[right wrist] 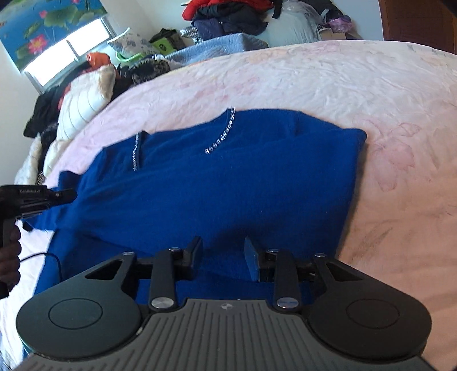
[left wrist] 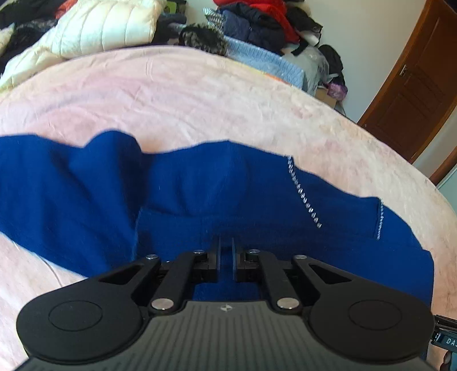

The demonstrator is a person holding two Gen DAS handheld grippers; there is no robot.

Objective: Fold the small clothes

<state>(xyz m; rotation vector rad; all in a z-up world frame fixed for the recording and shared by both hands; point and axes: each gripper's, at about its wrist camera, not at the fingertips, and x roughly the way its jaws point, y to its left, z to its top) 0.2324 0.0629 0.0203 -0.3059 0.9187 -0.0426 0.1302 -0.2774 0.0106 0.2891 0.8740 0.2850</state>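
A royal blue knit garment with silvery stitched trim lies spread on a pale pink bed cover. My left gripper is shut, its fingers pinching blue fabric at the garment's near edge. From the right wrist the garment shows partly folded, and the left gripper grips its left edge, held by a person's hand. My right gripper stands open over the garment's near part. Blue fabric lies between and under its fingers, and the pads do not press on it.
Piled clothes and a cream puffer jacket crowd the far side of the bed, beside a light blue quilt. A brown wooden door stands at the right. A window is far left. Pink cover lies bare right of the garment.
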